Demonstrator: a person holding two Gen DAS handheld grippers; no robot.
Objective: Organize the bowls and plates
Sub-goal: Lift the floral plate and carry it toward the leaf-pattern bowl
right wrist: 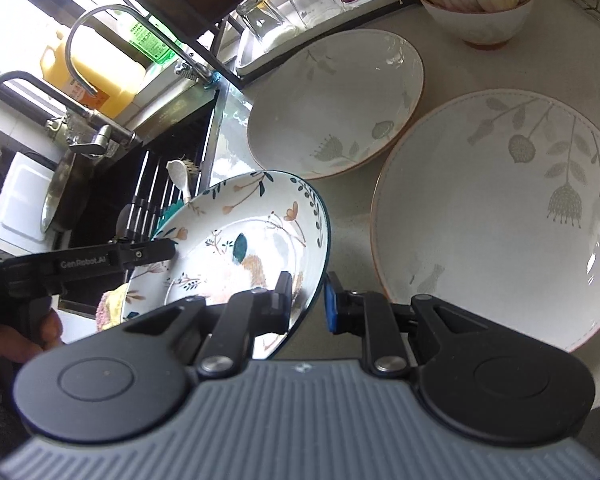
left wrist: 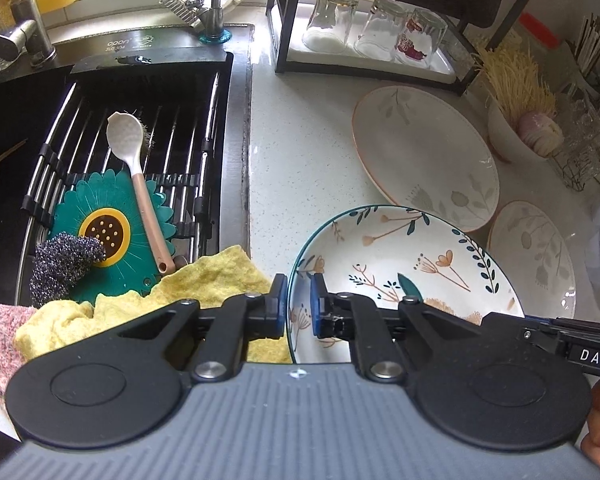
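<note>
counter: pale speckled top beside my sink, carrying all the plates
large plate: white with grey leaves, flat on the counter just right of my right jaws
second plate: same pattern, farther back near the glass rack
floral plate: teal-rimmed, tilted up off the counter, its rim inside both my jaws
left gripper: my jaws straddle the plate's near-left rim, narrow gap, pads close on it
right gripper: my jaws straddle the opposite rim edge, gripping it
</note>
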